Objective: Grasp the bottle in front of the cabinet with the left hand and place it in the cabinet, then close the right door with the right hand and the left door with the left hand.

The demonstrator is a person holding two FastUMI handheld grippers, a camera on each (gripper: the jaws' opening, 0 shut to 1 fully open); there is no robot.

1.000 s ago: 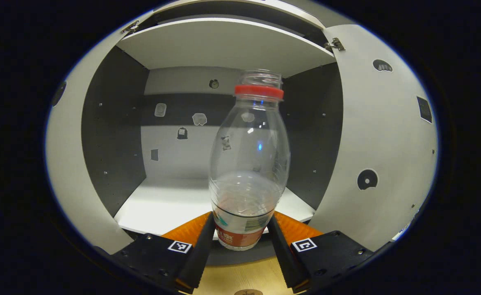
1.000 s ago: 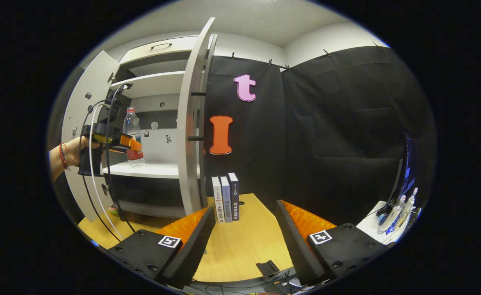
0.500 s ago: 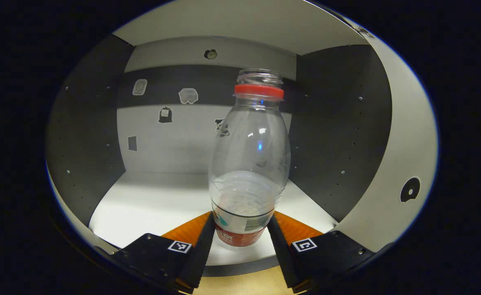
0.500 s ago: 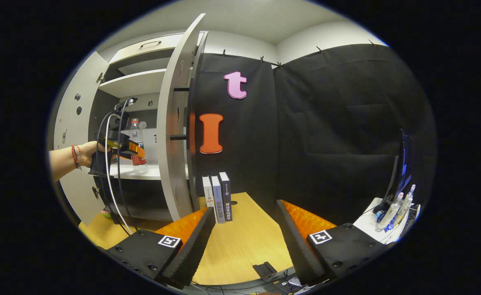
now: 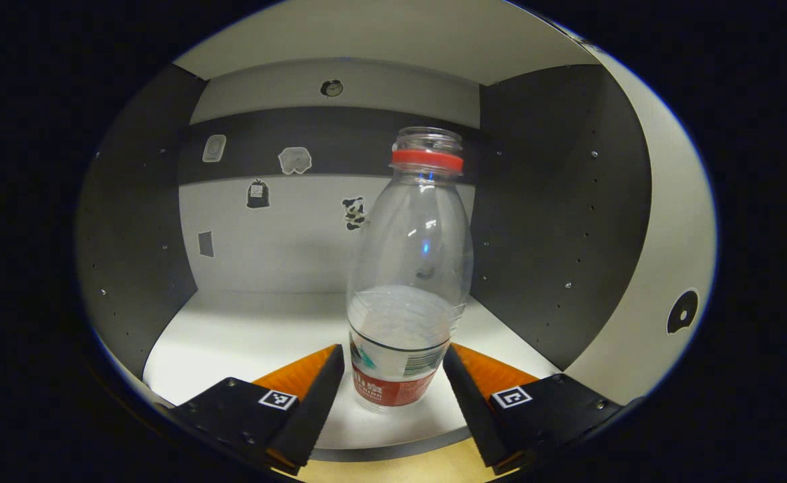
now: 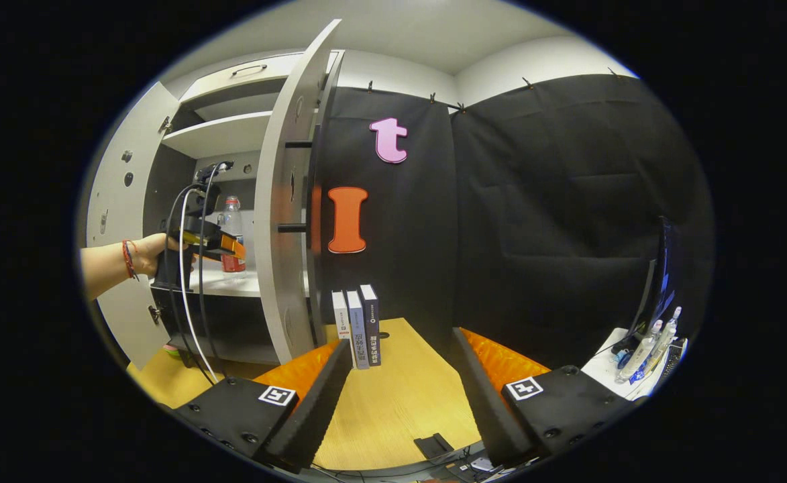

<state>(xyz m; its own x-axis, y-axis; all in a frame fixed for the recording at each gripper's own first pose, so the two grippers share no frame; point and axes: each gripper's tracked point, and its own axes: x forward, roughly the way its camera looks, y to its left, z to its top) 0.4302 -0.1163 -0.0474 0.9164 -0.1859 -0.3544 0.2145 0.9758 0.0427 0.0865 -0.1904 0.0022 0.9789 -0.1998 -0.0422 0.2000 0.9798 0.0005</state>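
In the left gripper view, the cabinet [image 5: 165, 228] has dark side walls and a pale back wall with small stickers. The bottle [image 5: 408, 268] stands upright on the white shelf [image 5: 232, 335], near the front edge and closer to the right wall. It is clear, has a red ring at the neck and a red label at the bottom. The left gripper [image 5: 393, 386] is spread around the lower part of the bottle; there is a thin gap on each side, so the fingers do not press it.

In the right gripper view, a hand [image 6: 158, 251] at the far left holds the left gripper [image 6: 215, 245] at the shelf [image 6: 245, 285], with the bottle [image 6: 232, 231] just behind it inside the cabinet [image 6: 225, 134]. The left door [image 6: 125, 201] and the right door [image 6: 286, 215] are both open. Right of the right door, three books [image 6: 357, 325] stand upright at the back edge of the wooden table [image 6: 393, 396]. The right gripper [image 6: 403, 396] is spread wide above the table and holds nothing.
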